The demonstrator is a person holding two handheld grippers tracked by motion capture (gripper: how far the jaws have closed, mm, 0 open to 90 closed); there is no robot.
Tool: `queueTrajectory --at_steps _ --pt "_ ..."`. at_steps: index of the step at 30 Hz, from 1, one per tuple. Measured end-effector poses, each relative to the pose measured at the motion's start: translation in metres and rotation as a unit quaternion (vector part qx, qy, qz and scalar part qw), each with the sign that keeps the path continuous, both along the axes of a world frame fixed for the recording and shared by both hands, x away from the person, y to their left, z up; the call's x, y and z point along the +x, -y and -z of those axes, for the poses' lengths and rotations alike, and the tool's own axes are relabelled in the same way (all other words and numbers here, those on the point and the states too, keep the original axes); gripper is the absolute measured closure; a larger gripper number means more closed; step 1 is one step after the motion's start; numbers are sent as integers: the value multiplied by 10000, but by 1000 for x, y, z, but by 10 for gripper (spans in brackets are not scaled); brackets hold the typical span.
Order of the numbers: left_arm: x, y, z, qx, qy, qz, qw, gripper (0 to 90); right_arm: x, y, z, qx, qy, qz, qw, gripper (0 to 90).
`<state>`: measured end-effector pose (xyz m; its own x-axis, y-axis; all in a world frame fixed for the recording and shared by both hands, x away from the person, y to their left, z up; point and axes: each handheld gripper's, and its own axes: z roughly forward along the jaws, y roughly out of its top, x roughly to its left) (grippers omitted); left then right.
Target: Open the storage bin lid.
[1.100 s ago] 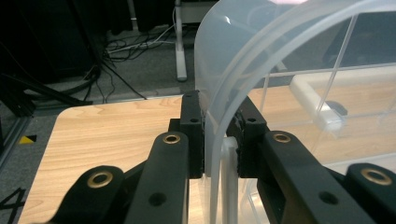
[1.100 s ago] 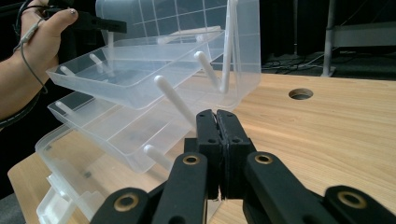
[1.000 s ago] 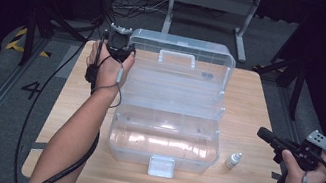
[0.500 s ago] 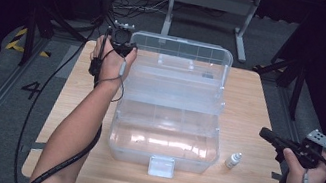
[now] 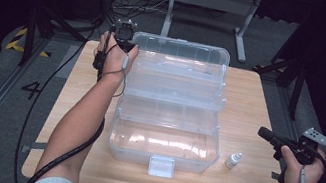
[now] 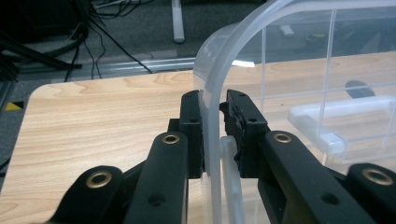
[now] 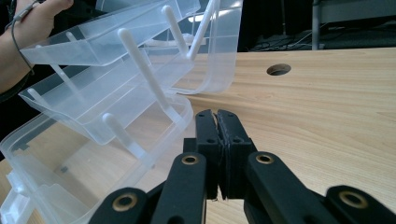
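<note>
High view: clear plastic box (image 5: 169, 118) mid-table, tiers fanned out, compartments empty, long axis left-right. Left gripper (image 6: 212, 126) clamps the lid (image 6: 210, 84) rim at the box's far-left corner. Right gripper (image 7: 216, 119) closed, empty, right of box; small bottle (image 5: 233, 160) beside box's near-right corner.

Bright, evenly lit table (dark surroundings), slightly soft focus

A clear plastic tiered storage box (image 5: 170, 108) stands opened out mid-frame on the counter, its lid (image 5: 182, 54) raised toward the top of the frame, trays stepped back, and its white front latch (image 5: 161, 165) at the near edge.
</note>
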<state>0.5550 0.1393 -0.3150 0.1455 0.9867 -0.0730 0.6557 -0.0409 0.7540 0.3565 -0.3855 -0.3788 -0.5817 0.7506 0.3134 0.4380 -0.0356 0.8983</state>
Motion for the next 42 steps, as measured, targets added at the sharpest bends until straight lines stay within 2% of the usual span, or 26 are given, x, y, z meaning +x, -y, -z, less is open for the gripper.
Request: queueTrajectory --at_steps 5,9,13,16,22,30,35,39,42 --pt "8 -1 -1 -58 -239 31 9997 771 0 4 2 35 -69 42 10000 882" --pt "9 -2 0 -91 -283 45 9995 768 0 6 3 30 -82 45 10000 880" --pt "12 -6 0 -210 -389 108 9990 760 1 6 4 49 -104 49 9999 878" --pt "16 -10 0 -332 -517 191 9979 754 1 6 5 37 -120 49 9999 875" --pt "21 -11 0 -340 -650 243 9970 748 2 5 7 50 -183 48 9998 870" --pt "29 -15 -1 -484 -890 361 9942 736 4 4 10 44 -245 36 9997 864" --pt "32 -16 -2 -467 -947 401 9936 734 6 4 13 30 -299 45 9995 864" --pt "35 -18 0 -591 -961 447 9926 735 8 2 14 23 -324 41 9995 863" --pt "38 -20 0 -599 -989 476 9921 738 9 1 15 10 -357 19 9994 854"
